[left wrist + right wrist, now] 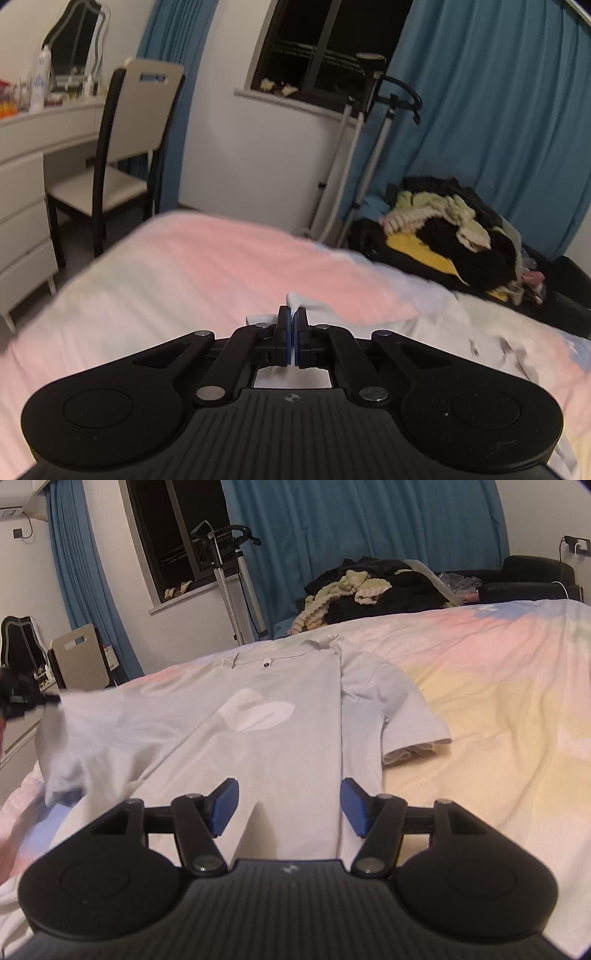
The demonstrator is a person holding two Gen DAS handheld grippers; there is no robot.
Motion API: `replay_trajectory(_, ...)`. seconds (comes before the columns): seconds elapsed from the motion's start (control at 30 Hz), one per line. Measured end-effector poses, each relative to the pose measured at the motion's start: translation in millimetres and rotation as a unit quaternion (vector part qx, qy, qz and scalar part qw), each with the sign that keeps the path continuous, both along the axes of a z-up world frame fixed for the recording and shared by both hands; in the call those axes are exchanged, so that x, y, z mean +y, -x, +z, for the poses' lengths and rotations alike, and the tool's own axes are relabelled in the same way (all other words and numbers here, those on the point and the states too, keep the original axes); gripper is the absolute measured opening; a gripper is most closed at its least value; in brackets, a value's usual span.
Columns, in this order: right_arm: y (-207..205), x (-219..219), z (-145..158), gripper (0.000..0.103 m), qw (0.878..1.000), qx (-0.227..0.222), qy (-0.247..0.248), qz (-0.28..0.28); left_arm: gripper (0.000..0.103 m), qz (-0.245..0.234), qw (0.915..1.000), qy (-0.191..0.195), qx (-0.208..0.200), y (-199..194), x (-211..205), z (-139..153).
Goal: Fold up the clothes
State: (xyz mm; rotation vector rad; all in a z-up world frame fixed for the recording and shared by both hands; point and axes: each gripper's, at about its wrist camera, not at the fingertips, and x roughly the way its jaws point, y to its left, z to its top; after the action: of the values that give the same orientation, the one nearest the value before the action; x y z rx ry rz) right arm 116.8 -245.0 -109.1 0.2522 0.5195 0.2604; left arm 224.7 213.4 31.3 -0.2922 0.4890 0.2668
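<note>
A fold of white fabric is seen pinched between the closed blue pads of the left gripper (292, 334), raised above the pastel bedspread (184, 266). The right gripper (289, 805) is held with its jaws apart above the lower part of the white T-shirt (280, 738), nothing being gripped. The shirt is spread flat on the bedspread, its left sleeve lifted at the picture's left edge, its collar pointed away. Beyond the bed, a pile of clothes (369, 590) and blue curtains (332, 524) are shown.
</note>
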Motion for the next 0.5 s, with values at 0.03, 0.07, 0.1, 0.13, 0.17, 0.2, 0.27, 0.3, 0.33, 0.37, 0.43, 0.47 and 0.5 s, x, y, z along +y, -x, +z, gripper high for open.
replay_trajectory(0.03, -2, 1, -1, 0.062, 1.0, 0.001, 0.001, 0.001, 0.002, 0.005, 0.9999, -0.012, 0.0, -11, 5, 4)
replay_trajectory(0.07, -3, 2, -2, 0.062, 1.0, 0.002, 0.001, 0.001, 0.002, 0.009, 0.9997, -0.024, 0.003, -22, 10, 5)
replay_trajectory(0.1, -5, 2, -3, 0.062, 1.0, 0.001, 0.001, 0.001, 0.002, 0.011, 0.9992, -0.037, 0.008, -34, 14, 4)
replay_trajectory(0.13, -6, 3, -3, 0.062, 1.0, -0.001, 0.001, 0.0, 0.002, 0.014, 0.9985, -0.05, 0.015, -45, 17, -1)
replay_trajectory(0.17, -7, 3, -3, 0.062, 1.0, -0.002, 0.001, 0.0, 0.002, 0.017, 0.9977, -0.061, 0.024, -57, 20, -8)
replay_trajectory(0.2, -8, 3, -3, 0.062, 1.0, -0.005, 0.001, -0.001, 0.002, 0.018, 0.9971, -0.067, 0.032, -65, 23, -18)
replay_trajectory(0.27, -11, 4, -4, 0.062, 1.0, -0.013, 0.006, -0.003, 0.002, 0.02, 0.9958, -0.076, 0.046, -81, 27, -38)
replay_trajectory(0.3, -14, 5, -5, 0.062, 1.0, -0.017, 0.01, -0.004, 0.002, 0.018, 0.9956, -0.077, 0.05, -86, 29, -49)
replay_trajectory(0.33, -16, 6, -6, 0.062, 1.0, -0.021, 0.015, -0.006, 0.002, 0.015, 0.9954, -0.079, 0.053, -90, 30, -60)
replay_trajectory(0.37, -19, 7, -8, 0.062, 0.999, -0.023, 0.023, -0.007, 0.002, 0.01, 0.9951, -0.081, 0.055, -93, 31, -71)
replay_trajectory(0.43, -27, 9, -13, 0.062, 0.999, -0.02, 0.031, -0.007, 0.003, -0.001, 0.995, -0.081, 0.057, -95, 31, -86)
replay_trajectory(0.47, -31, 8, -16, 0.062, 0.999, -0.015, 0.029, -0.006, 0.004, -0.005, 0.9945, -0.088, 0.057, -95, 29, -90)
replay_trajectory(0.5, -33, 7, -19, 0.062, 1.0, -0.01, 0.025, -0.007, 0.005, -0.008, 0.9938, -0.095, 0.057, -95, 27, -93)
